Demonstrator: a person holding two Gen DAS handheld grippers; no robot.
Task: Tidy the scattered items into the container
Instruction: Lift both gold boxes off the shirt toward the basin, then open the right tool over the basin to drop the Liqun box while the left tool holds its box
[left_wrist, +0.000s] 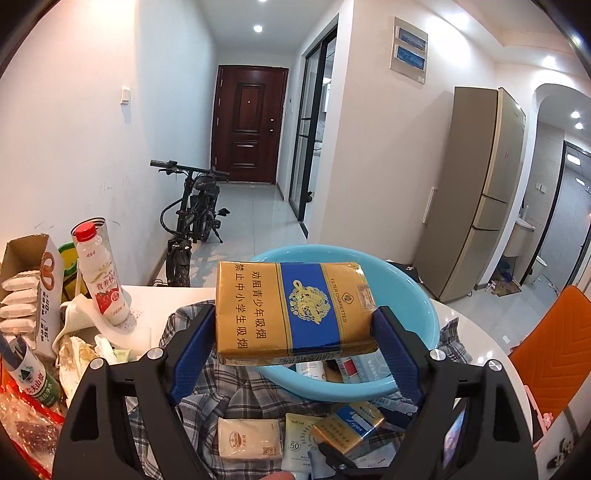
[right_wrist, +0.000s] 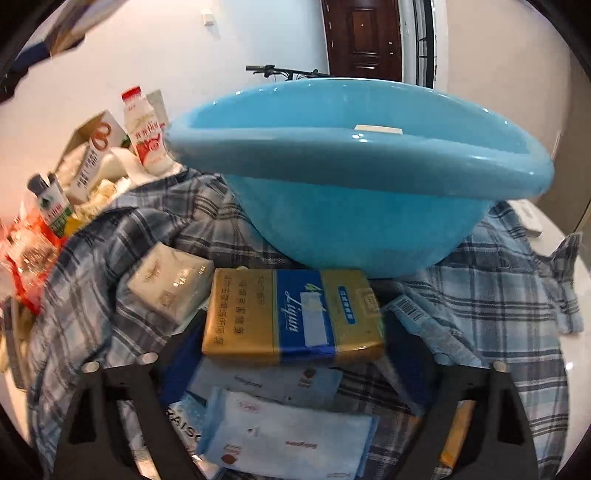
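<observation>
Mid-transfer: left gripper (left_wrist: 295, 332) clamped on a flat gold-and-blue cigarette carton (left_wrist: 293, 310), held above the near rim of the round light-blue plastic basin (left_wrist: 413, 295), partly over its opening. Next, in all likelihood: forward over the hollow (some packets already inside), then release. Right gripper (right_wrist: 295, 332) unclenched, jaws straddling a second gold-and-blue carton (right_wrist: 293, 317) on the plaid shirt (right_wrist: 498, 277) just in front of the basin's wall, pads apparently not pressing. Little room there: basin wall close ahead, white tissue pack (right_wrist: 171, 288) crowding the left.
</observation>
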